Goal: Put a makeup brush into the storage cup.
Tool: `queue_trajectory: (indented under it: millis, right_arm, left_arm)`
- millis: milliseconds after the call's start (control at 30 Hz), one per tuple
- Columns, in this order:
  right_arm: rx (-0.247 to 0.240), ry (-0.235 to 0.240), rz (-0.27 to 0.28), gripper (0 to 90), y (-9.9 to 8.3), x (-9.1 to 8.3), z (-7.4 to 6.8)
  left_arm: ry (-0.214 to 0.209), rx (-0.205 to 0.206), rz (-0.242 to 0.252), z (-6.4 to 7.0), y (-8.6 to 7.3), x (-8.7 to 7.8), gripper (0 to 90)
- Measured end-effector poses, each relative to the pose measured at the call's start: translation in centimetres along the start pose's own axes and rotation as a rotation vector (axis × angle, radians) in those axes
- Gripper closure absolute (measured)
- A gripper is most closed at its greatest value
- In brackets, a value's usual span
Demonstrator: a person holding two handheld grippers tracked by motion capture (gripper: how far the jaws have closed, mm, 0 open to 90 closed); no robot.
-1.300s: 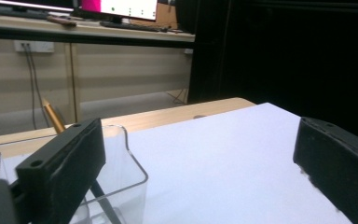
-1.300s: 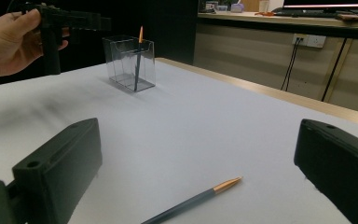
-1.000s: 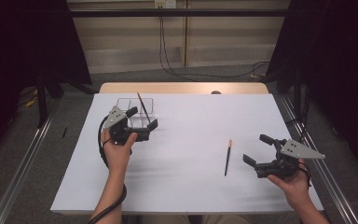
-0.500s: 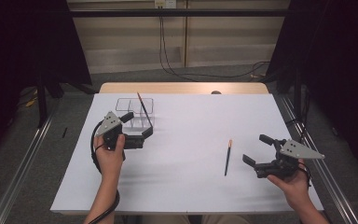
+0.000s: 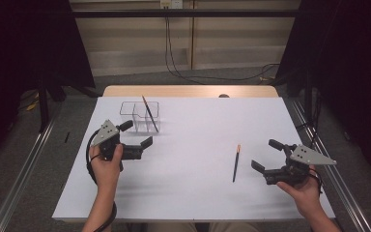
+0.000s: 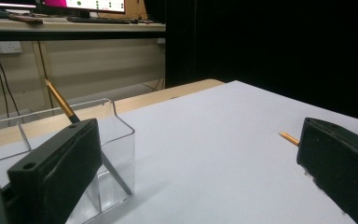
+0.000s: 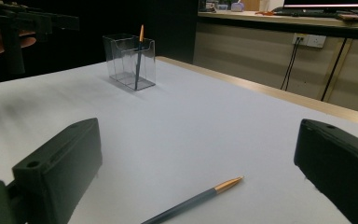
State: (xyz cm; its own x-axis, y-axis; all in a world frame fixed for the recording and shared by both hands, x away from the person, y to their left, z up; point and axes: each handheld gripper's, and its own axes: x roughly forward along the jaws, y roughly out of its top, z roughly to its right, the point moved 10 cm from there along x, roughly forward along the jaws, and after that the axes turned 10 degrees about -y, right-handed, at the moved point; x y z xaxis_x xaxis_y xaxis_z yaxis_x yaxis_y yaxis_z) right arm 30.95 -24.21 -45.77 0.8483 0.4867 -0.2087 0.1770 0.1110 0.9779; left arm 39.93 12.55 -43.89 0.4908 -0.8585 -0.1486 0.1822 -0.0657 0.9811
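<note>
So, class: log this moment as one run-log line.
left gripper: open, empty | right gripper: open, beside loose pen | second pen: in clear holder

two pens (image 5: 235,163), one clear holder (image 5: 128,116), two grippers (image 5: 134,140)

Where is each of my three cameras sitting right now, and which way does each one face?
High view: above the near table edge, looking forward and down; both forearms, left gripper and right gripper show.
Left gripper view: low on the table, looking between its open jaws past the clear holder.
Right gripper view: low, looking between its open jaws over the loose pen toward the holder; the other hand shows at top left.
Shared: all three show the holder and the pen standing in it.
</note>
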Motion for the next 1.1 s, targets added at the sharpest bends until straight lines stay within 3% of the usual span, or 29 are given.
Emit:
queue_trajectory:
  millis: [1100]
  right_arm:
    - [-0.006, 0.001, -0.005, 0.3, -0.1, 0.2, -0.2]
  left_arm:
    - [0.031, 0.043, -0.032, -0.1, -1.3, -3.8, 0.0]
